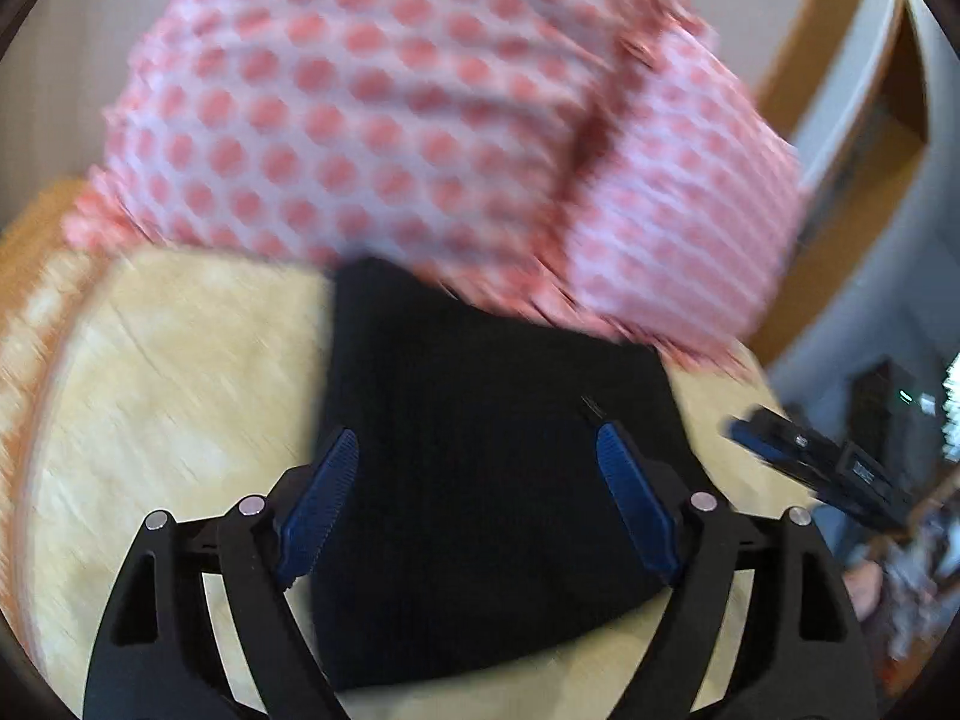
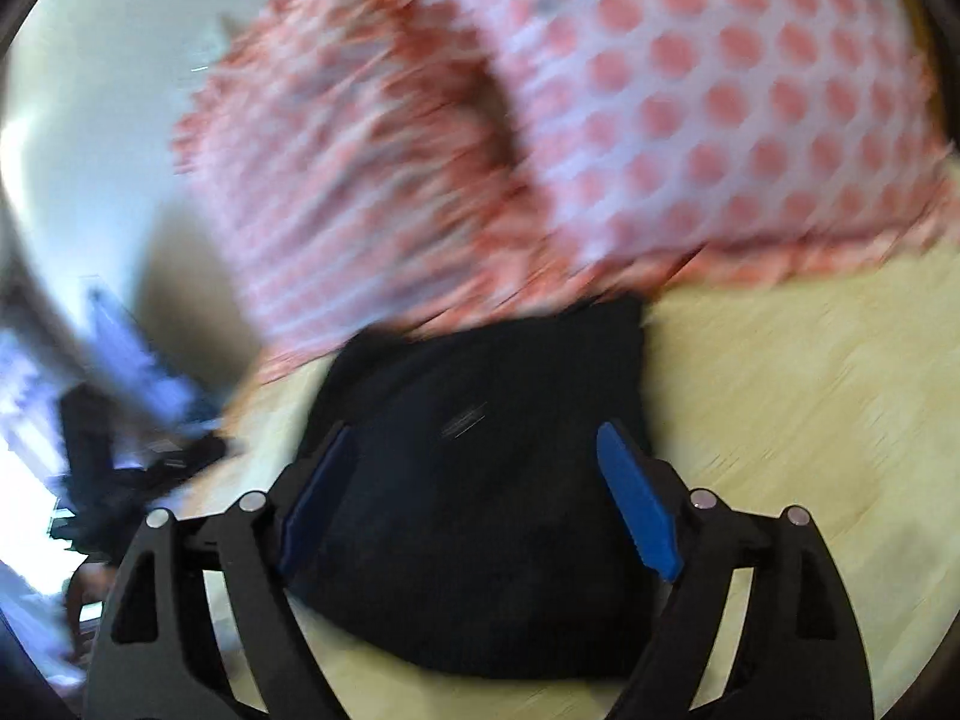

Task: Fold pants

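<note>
The black pants (image 1: 480, 468) lie in a compact folded bundle on the light wooden table (image 1: 168, 396). My left gripper (image 1: 477, 444) is open, its blue pads either side of the bundle, just above it and holding nothing. In the right wrist view the same black pants (image 2: 480, 510) lie under my right gripper (image 2: 474, 444), which is also open and empty. The right gripper also shows at the right edge of the left wrist view (image 1: 810, 462). Both views are motion-blurred.
A pink and white dotted cloth (image 1: 384, 96) lies bunched behind the pants, touching their far edge; it also shows in the right wrist view (image 2: 690, 90). The table's edge (image 1: 36, 324) curves at the left. Dark blurred items (image 2: 114, 420) stand off the table.
</note>
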